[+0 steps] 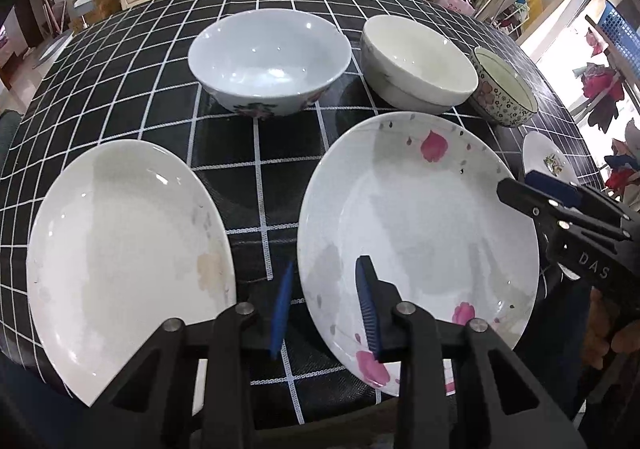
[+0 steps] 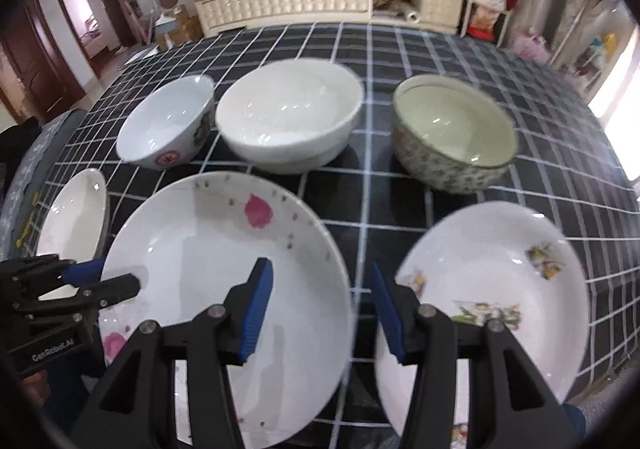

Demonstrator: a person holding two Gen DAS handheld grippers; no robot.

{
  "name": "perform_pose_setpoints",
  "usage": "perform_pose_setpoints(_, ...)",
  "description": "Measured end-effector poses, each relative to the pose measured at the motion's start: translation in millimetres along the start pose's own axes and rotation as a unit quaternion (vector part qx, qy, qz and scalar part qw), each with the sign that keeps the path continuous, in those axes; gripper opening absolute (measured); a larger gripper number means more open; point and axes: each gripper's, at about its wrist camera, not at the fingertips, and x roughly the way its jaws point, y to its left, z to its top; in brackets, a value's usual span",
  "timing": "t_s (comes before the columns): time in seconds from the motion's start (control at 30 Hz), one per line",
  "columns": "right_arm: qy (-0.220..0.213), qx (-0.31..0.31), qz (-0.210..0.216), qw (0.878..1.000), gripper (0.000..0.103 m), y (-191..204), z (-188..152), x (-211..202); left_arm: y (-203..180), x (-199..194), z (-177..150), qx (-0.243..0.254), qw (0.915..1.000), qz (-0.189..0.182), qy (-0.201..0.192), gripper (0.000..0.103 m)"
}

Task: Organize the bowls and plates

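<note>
My left gripper (image 1: 324,309) and right gripper (image 2: 320,313) both gape wide, holding nothing, above the pink-flowered plate (image 1: 420,233) on the checked bench (image 1: 248,153); three bowls stand behind.

Black tongs (image 1: 326,309) with ribbed blue pads (image 2: 258,313).

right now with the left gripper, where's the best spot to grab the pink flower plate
Likely the near-left rim of the pink flower plate. The left gripper hangs open, already straddling that edge, one finger inside, one outside. The thin raised rim suits a pinch, coming in low from the table's near side.
</note>
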Motion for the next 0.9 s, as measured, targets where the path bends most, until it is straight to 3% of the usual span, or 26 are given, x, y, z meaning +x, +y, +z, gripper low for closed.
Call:
perform_pose_setpoints(0.17, 0.015, 0.006, -0.02, 1.0, 0.055, 3, -7, 3, 1, 3, 1, 0.001, 1.0, 0.0, 0.004, 0.028)
perform_pose_setpoints(0.33, 0.021, 0.017, -0.041, 0.999, 0.054, 8, -13, -2, 2, 6, -1, 0.003, 0.9999, -0.006, 0.009, 0.018)
perform_pose_setpoints(0.5, 0.015, 0.016, -0.068, 0.997, 0.037, 14, -19, 1, 5, 9, -5, -0.006, 0.9998, -0.016, 0.01, 0.014)
perform_pose_setpoints(0.7, 0.003, 0.008, -0.097, 0.995, 0.031, 21, -23, 2, 6, 6, -8, -0.009, 0.9999, -0.012, 0.007, 0.014)
perform_pose_setpoints(0.83, 0.0, 0.073, -0.068, 0.995, 0.02, 4, -23, -3, 2, 6, -8, -0.008, 0.9999, -0.001, 0.007, 0.014)
perform_pose_setpoints(0.9, -0.004, 0.074, -0.07, 0.995, 0.018, 3, -25, -4, -2, 5, -9, -0.001, 0.9999, 0.013, 0.007, 0.014)
